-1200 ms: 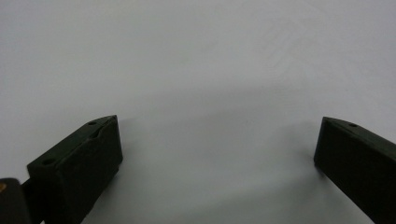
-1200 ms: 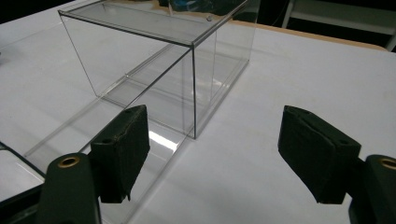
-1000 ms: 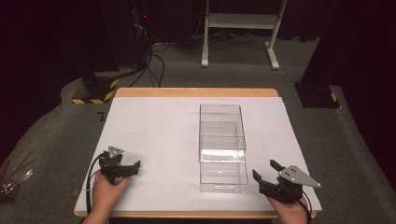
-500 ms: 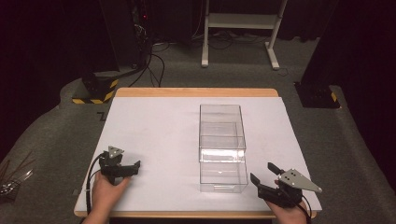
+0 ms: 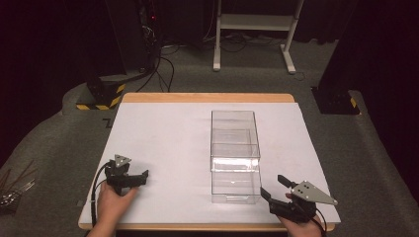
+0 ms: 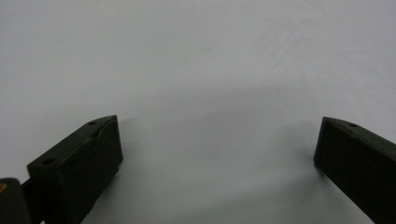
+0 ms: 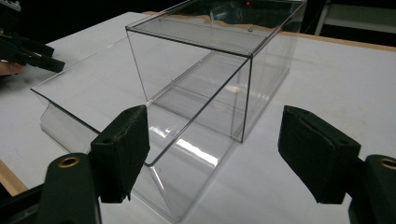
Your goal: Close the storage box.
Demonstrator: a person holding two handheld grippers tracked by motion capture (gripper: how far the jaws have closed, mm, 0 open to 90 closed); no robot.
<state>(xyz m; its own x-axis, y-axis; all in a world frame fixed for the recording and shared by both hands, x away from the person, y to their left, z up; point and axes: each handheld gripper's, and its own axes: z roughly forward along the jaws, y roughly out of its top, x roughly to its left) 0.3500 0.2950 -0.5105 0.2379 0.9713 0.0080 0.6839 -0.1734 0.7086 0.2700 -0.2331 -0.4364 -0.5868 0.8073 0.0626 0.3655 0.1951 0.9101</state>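
A clear plastic box (image 5: 235, 129) stands on the white table top (image 5: 163, 138), right of the middle. Its clear drawer (image 5: 232, 190) is pulled part way out toward the near edge. My right gripper (image 5: 272, 185) lies by the drawer's near right corner, a hand's width off, jaws apart and nothing between the pads. In the right gripper view the box (image 7: 210, 56) and the drawer (image 7: 116, 93) lie beyond the open right gripper (image 7: 215, 114). My left gripper (image 5: 142, 177) rests at the near left and points right. It is the left gripper (image 6: 218, 123) standing open over bare white surface.
The table's wooden edge (image 5: 207, 97) runs along the back. Beyond it are a white metal stand (image 5: 252, 29), cables (image 5: 163, 64) and a yellow-and-black striped base (image 5: 104, 94) on grey carpet. Thin sticks (image 5: 12, 190) lie on the floor at far left.
The right gripper has slid slightly toward the near edge and to the left. The left gripper and the box have stayed put.
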